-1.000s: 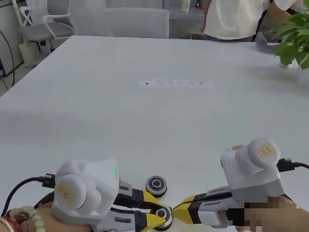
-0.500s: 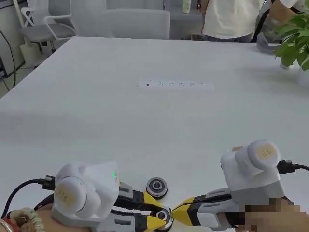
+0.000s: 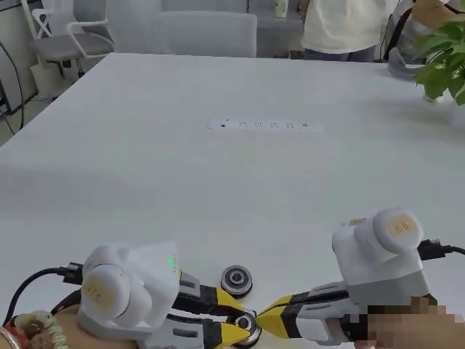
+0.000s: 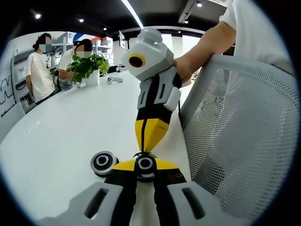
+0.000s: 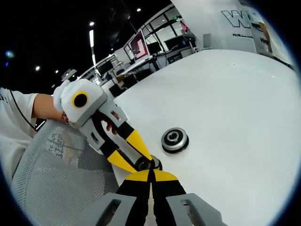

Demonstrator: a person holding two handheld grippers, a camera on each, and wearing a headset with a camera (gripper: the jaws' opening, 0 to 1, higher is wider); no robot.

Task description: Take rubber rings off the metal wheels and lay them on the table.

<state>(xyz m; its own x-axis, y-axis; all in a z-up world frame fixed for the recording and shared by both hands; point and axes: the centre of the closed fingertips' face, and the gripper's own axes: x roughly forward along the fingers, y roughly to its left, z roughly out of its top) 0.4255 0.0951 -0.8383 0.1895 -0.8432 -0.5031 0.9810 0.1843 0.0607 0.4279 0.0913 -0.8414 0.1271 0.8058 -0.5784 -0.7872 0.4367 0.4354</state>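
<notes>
Clamping on the held wheel (image 3: 245, 322), the left gripper (image 4: 144, 165) has its yellow jaws spread across the hub, one tip each side. Right gripper (image 5: 150, 173) jaws are pinched narrow, tips at the wheel's rim; can't tell if they've caught the rubber ring. In head view the held wheel sits at 6 o'clock, left gripper coming in from 8, right from 4. Spare wheel (image 3: 236, 278) lies just beside it at 12 o'clock on the table (image 3: 232, 182). Risks, as I judge them: the right pull outruns the left clamp and the wheel twists free; the ring snaps loose and flies over the near edge; a jerk knocks the spare wheel rolling.
</notes>
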